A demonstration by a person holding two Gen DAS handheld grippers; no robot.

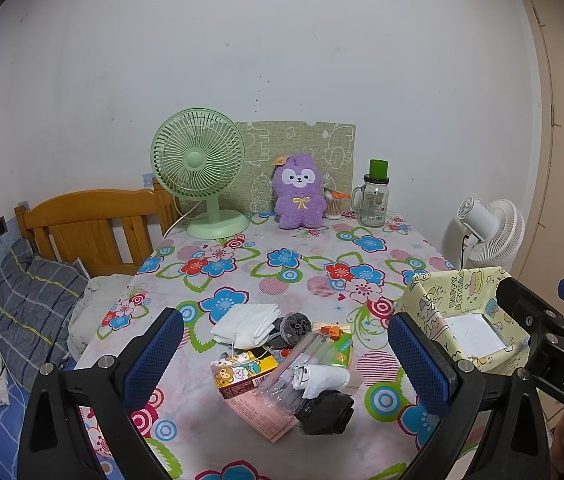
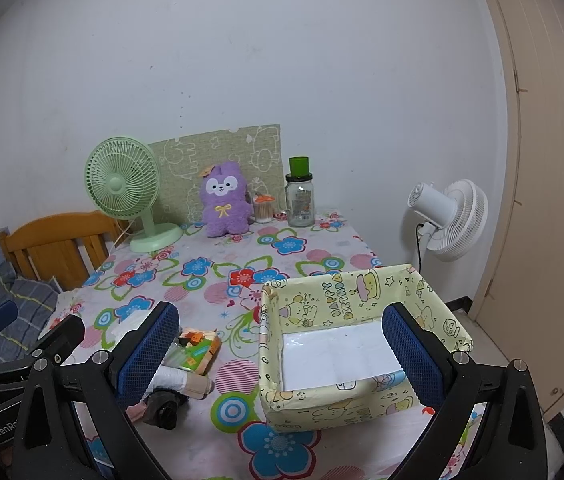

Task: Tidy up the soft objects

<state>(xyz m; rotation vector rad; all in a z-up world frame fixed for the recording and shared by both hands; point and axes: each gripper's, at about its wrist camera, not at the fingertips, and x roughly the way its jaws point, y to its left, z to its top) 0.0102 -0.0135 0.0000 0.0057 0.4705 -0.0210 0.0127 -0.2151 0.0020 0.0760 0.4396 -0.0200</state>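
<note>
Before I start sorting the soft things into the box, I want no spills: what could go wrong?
The socks and white cloth lie tangled with a pen packet and snack box, so a grab may drag those along. The box sits near the table edge and might get pushed off.

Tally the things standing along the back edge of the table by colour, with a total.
Green: 1, the desk fan
Purple: 1, the plush toy
Clear: 2, the glass jar with a green cap and the cotton swab holder
Total: 4

Box [image 1: 462,308] right of clutter pile [image 1: 282,356]
</note>
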